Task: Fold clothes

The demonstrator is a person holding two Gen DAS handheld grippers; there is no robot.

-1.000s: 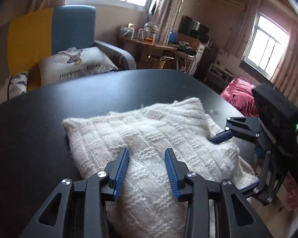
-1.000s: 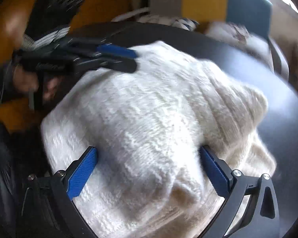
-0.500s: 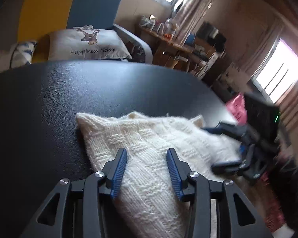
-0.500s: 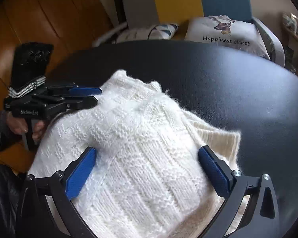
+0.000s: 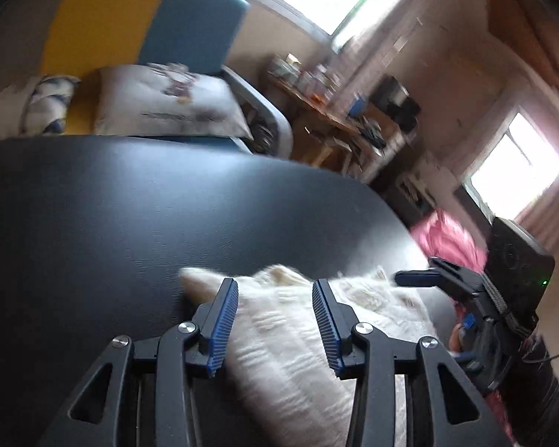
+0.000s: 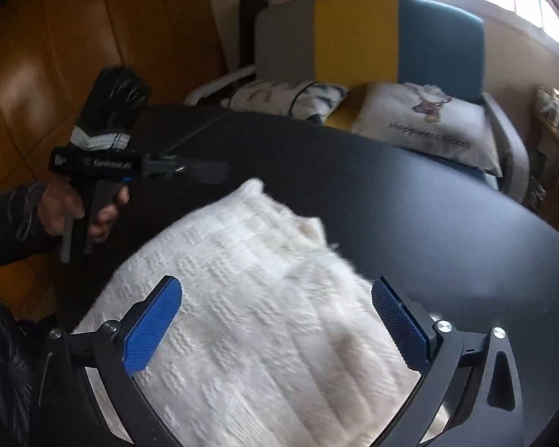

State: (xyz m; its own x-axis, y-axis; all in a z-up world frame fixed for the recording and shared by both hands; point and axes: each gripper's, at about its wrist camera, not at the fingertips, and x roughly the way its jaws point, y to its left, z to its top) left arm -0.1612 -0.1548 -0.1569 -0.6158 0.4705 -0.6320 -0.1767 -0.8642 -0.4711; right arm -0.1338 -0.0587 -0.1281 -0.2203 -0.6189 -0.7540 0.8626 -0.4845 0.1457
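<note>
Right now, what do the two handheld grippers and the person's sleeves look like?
Both the left gripper and the right gripper have black frames, silver screws and ribbed blue pads on the fingers. The left's body bears white lettering; the right's shows a green light. The sleeve is shiny black.

Blk grippers, blue ribbed fingers point(image 5: 225, 320), silver screws, blk sleeve point(image 6: 7, 219).

Chunky-knit woolly sweater point(image 6: 249, 320) on smooth, matt table point(image 6: 391, 201).
</note>
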